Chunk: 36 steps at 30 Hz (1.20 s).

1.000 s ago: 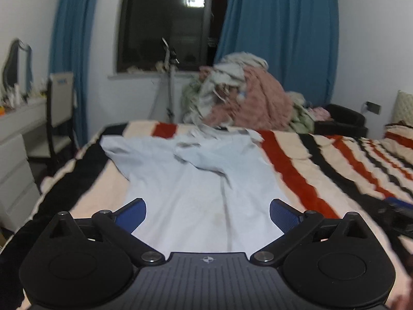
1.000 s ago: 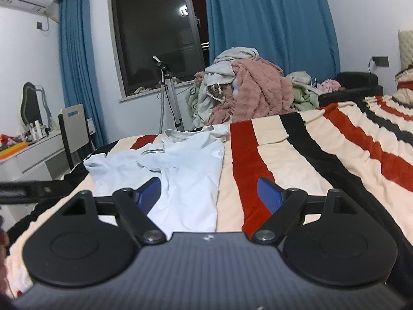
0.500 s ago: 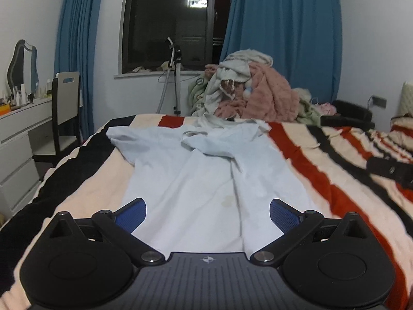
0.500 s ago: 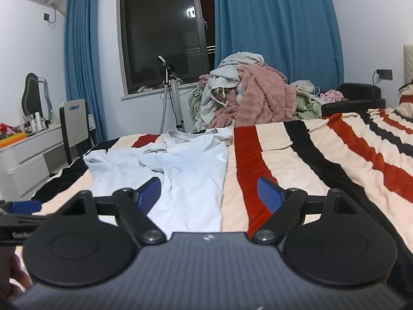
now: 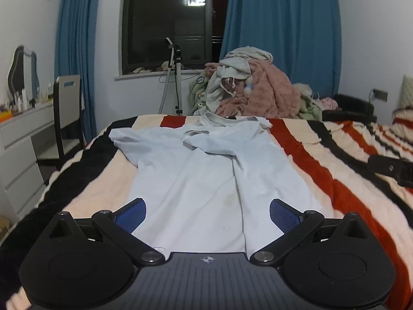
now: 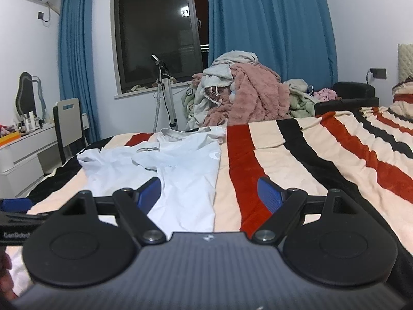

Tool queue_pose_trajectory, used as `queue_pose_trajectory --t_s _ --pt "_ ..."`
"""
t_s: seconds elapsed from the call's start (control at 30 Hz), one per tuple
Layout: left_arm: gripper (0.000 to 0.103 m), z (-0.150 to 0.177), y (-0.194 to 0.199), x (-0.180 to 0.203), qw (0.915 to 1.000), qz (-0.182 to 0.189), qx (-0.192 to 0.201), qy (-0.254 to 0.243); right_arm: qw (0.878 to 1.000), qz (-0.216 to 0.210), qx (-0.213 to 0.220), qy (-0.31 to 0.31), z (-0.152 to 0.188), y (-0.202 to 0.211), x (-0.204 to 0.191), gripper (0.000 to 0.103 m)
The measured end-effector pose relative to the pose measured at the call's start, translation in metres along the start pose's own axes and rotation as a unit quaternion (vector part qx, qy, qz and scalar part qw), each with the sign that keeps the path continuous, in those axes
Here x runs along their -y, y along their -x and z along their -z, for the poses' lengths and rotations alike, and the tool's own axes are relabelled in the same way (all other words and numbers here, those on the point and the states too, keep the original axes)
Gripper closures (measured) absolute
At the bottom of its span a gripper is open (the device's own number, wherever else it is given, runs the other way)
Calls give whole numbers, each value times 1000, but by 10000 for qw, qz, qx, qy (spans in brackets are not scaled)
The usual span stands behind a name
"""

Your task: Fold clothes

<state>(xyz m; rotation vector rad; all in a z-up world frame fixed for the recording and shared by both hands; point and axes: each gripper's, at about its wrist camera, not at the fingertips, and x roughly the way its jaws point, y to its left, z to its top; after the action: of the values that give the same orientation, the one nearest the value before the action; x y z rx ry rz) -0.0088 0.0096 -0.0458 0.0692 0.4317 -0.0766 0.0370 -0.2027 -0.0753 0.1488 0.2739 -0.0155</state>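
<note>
Both grippers, left gripper (image 5: 207,213) and right gripper (image 6: 209,190), are held wide apart, nothing clamped; the pale blue T-shirt (image 5: 206,180) is spread (one sleeve folded inward) on the striped blanket (image 5: 335,180) beneath them.
</note>
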Motion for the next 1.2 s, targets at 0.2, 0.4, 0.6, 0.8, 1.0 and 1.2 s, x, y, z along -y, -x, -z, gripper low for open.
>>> queue_pose_trajectory --t_s 0.2,0.4,0.6,0.8,1.0,1.2 --pt "0 -3 9 -3 9999 66 74 -75 9999 111 -87 71 4 -3 -1 20" --pt "0 -13 17 -31 9997 -107 127 189 9985 11 -482 264 5 -19 -8 20" --pt "0 -28 19 -90 9956 -254 52 904 9889 -188 -1380 524 2 -88 -30 27" --pt "0 -26 4 -137 9906 -476 -16 1282 9754 -972 -1684 1041 -15 -177 -118 29" --pt "0 -19 -15 -180 9705 -824 165 2259 9522 -2095 -1655 1486 -20 -278 -251 32" --pt "0 -11 -45 -212 9508 -1222 163 2842 9444 -1872 -1536 2226 6 -363 -353 47"
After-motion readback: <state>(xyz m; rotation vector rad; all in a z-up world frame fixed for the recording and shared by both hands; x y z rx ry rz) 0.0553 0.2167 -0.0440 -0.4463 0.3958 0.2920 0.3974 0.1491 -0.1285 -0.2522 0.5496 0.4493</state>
